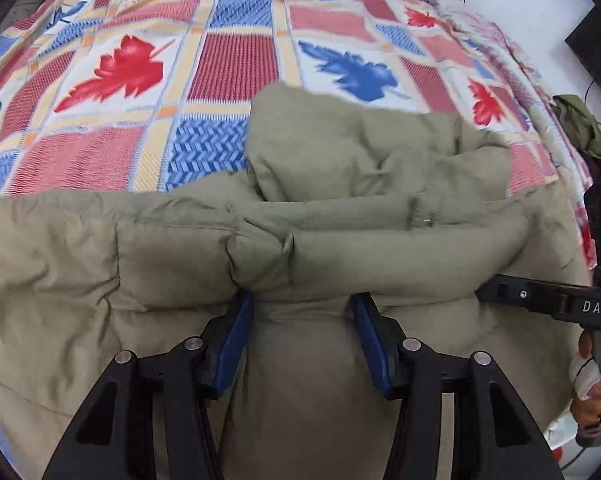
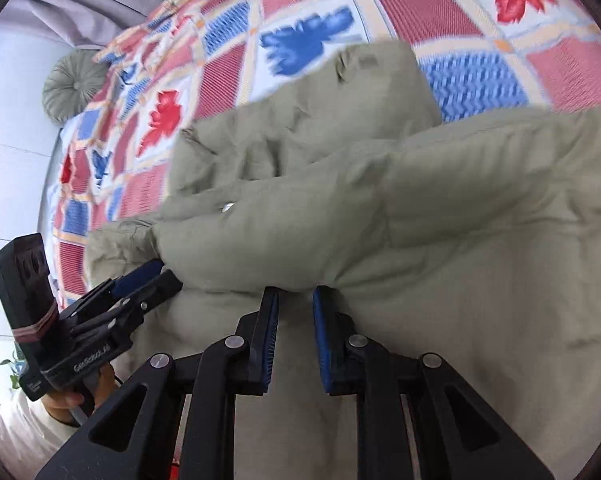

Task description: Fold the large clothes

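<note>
A large khaki padded jacket [image 1: 340, 216] lies on a bed with a red, blue and white leaf-patterned bedspread [image 1: 228, 68]. Its hood lies flat beyond the folded body. My left gripper [image 1: 302, 300] has its blue pads on either side of a thick roll of jacket fabric and grips it. My right gripper [image 2: 296, 300] pinches a fold of the same jacket [image 2: 380, 216] between nearly closed pads. The right gripper also shows in the left wrist view [image 1: 496, 290] at the jacket's right side. The left gripper shows in the right wrist view [image 2: 156, 276].
A round grey-green cushion [image 2: 74, 86] sits at the bed's far corner by a pale wall. A dark green garment [image 1: 580, 124] lies off the bed's right edge. A dark box [image 1: 596, 48] stands against the wall.
</note>
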